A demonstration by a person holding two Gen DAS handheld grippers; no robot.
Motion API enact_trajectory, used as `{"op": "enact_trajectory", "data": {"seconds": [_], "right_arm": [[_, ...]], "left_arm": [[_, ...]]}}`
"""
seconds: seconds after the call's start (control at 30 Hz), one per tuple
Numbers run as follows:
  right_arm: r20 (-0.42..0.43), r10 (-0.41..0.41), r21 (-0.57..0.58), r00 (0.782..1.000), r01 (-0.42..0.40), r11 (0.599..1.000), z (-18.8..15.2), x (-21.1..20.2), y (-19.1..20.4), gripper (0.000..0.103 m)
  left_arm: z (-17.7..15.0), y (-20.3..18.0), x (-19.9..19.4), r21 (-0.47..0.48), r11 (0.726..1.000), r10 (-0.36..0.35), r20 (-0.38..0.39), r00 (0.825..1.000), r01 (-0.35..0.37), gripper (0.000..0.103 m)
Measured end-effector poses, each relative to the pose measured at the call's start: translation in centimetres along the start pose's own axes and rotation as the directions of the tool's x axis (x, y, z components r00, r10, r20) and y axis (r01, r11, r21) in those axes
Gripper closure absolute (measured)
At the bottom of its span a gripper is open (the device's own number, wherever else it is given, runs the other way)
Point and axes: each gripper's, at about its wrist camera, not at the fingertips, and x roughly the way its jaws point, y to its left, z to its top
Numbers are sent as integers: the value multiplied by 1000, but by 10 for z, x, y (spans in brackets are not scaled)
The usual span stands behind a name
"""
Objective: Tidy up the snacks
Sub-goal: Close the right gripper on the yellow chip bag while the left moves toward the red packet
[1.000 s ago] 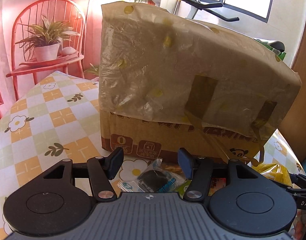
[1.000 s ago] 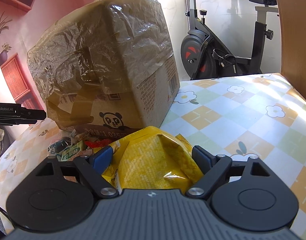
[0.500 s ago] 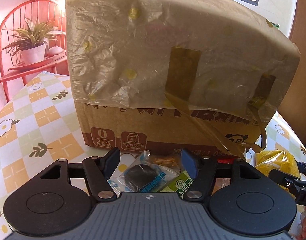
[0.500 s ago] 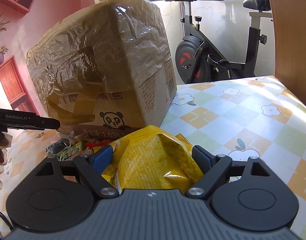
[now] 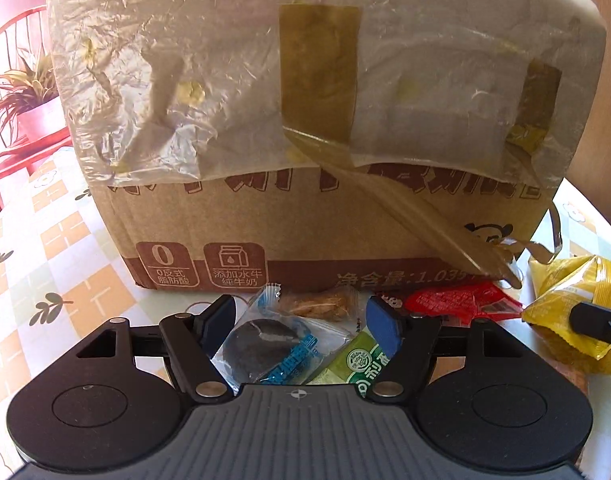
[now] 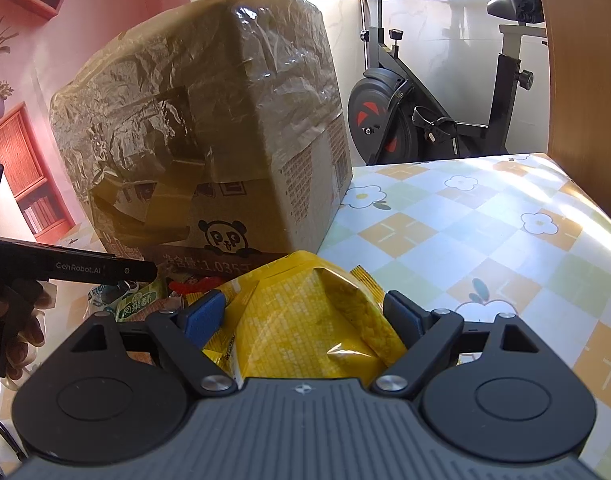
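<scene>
Several small snack packets lie at the foot of a tall cardboard box (image 5: 305, 224) wrapped in plastic film. My left gripper (image 5: 301, 320) hangs low over them, its jaws opening. A clear-and-blue packet with a dark round cake (image 5: 265, 344) lies between its fingers, and the pads do not press on it. A green packet (image 5: 361, 360), a brown snack (image 5: 321, 304) and a red packet (image 5: 461, 302) lie close by. My right gripper (image 6: 305, 312) is shut on a puffed yellow snack bag (image 6: 305, 320), which tents up between the pads.
The table wears a checked cloth with flowers (image 6: 485, 220), with bare room to the right of the box. An exercise bike (image 6: 425, 120) stands behind the table. A red chair with a potted plant (image 5: 21, 100) is at the left. A hand (image 6: 21, 320) holds the left gripper.
The left gripper has come down and closer to the packets by the box, and its jaws stand wider. The right gripper and the yellow bag have not moved.
</scene>
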Motion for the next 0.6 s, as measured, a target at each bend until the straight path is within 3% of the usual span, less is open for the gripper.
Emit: {"op": "enact_trajectory", "data": {"seconds": [0.6], "right_arm": [[-51, -65, 12, 997, 65, 998, 7, 1, 10, 16]], "left_arm": [[-23, 27, -10, -22, 1000, -5, -19, 1000, 5, 24]]}}
